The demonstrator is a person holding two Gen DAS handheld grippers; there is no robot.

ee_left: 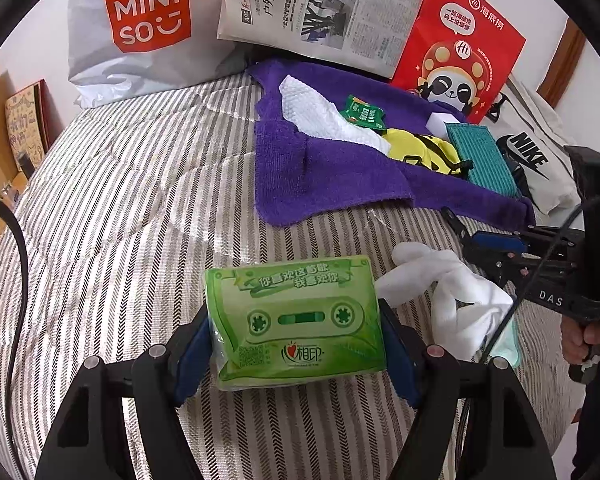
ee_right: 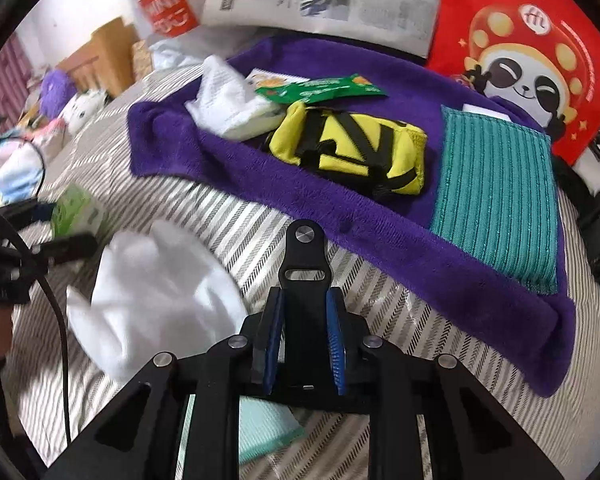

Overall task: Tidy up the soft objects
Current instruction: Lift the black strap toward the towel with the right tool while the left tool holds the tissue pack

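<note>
Left tool (ee_left: 296, 344) pinches the green tissue pack (ee_left: 296, 316) over the striped bed (ee_left: 120, 200). Right tool (ee_right: 304, 344) is clamped on a black strap (ee_right: 304, 264). Next, probably: carry both ahead onto the purple towel (ee_right: 380, 232).

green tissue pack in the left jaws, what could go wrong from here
1. The soft green cassette-print tissue pack sits between the left gripper jaws, gripped only at its lower sides, so it might sag or slip when lifted.
2. The white fabric glove lies right beside it and could get dragged along.
3. The right gripper, jaws shut and empty, hovers close by, so the two may collide.
</note>
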